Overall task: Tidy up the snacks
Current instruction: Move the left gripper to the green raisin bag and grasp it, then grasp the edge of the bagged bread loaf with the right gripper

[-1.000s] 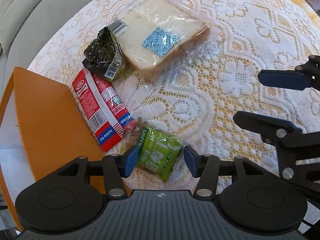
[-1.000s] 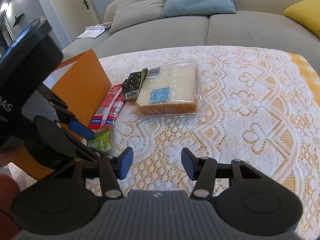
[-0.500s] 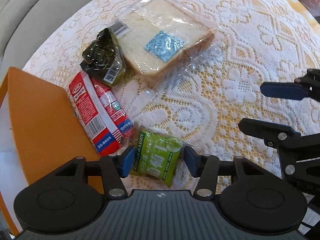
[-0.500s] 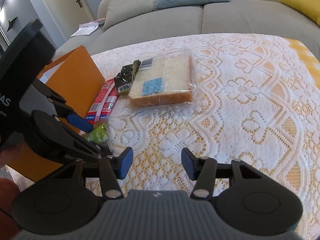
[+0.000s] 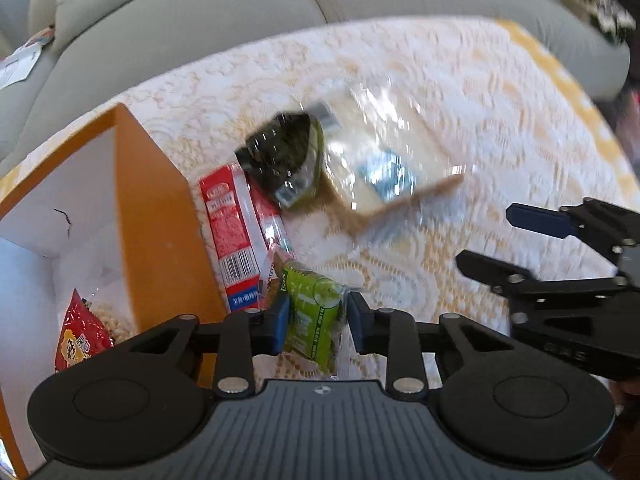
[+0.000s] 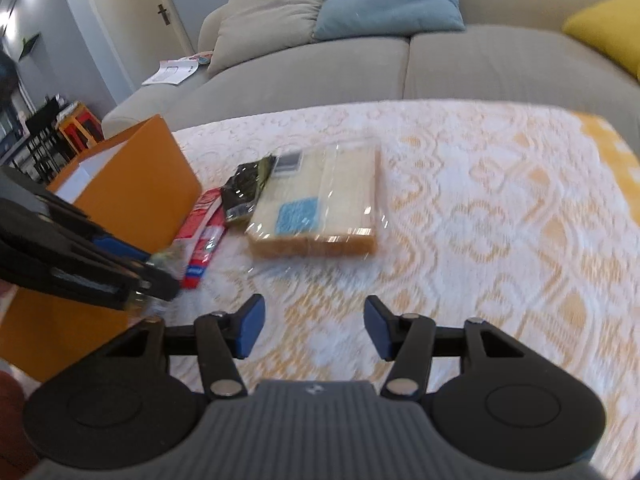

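Note:
My left gripper (image 5: 316,316) has its jaws closing, and both blue pads press on a green raisin pack (image 5: 308,292), which hangs a little above the lace tablecloth. From the right wrist view the left gripper (image 6: 160,272) is at the left beside the orange box (image 6: 132,192). My right gripper (image 6: 314,326) has its jaws opening over bare cloth with nothing between them. A red snack pack (image 5: 236,232), a dark green pack (image 5: 284,160) and wrapped bread (image 6: 320,204) lie on the table.
The orange box (image 5: 160,216) stands open at the left with a red snack bag (image 5: 80,344) inside. A grey sofa (image 6: 400,60) with cushions runs behind the table. The lace-covered table (image 6: 500,220) stretches to the right.
The left pads have drawn in onto the green pack, and the left gripper has risen and tilted, so the inside of the box now shows. The right jaws have widened.

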`<state>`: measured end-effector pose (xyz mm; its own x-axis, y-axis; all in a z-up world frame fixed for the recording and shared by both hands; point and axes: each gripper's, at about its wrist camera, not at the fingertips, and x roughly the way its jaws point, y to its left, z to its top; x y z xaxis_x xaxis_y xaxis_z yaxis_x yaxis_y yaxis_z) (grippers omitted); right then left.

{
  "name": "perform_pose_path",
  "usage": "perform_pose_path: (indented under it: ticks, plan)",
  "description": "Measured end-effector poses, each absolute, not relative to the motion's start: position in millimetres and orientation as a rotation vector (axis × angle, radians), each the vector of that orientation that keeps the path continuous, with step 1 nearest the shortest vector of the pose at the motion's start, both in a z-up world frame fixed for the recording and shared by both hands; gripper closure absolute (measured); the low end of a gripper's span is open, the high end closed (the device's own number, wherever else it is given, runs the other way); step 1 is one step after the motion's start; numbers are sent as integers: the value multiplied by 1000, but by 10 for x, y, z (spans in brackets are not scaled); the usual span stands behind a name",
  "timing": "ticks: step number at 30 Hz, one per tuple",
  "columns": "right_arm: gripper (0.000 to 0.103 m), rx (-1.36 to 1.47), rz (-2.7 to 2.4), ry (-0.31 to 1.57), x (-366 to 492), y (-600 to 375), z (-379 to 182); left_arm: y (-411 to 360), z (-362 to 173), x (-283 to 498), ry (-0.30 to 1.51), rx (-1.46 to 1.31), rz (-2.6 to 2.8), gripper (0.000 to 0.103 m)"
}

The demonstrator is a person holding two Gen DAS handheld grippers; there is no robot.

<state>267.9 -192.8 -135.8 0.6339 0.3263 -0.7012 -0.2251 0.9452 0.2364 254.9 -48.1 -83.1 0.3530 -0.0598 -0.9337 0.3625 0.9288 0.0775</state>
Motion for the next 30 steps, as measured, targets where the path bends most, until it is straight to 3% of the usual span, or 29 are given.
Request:
perform_pose_path:
  ticks: [3, 5, 7, 12, 30]
  plan:
    - [34, 91, 303, 800, 2803, -1946, -1377, -448, -685, 2563, 1120, 267, -266, 69]
    - [25, 109, 285, 805, 2914, -1975, -1403, -438, -652, 2613, 1082, 260, -241, 70]
    - [25, 173, 275, 816, 3035, -2002, -1432, -445, -662, 2679, 1059, 263, -222, 70]
    - [9, 239, 272, 849, 3302, -1877, -1482, -407, -778, 2813, 1086, 205, -205, 70]
    - [3, 109, 243, 872, 3511, -1492, -1622, -292, -869, 2824, 1121, 112, -182, 70]
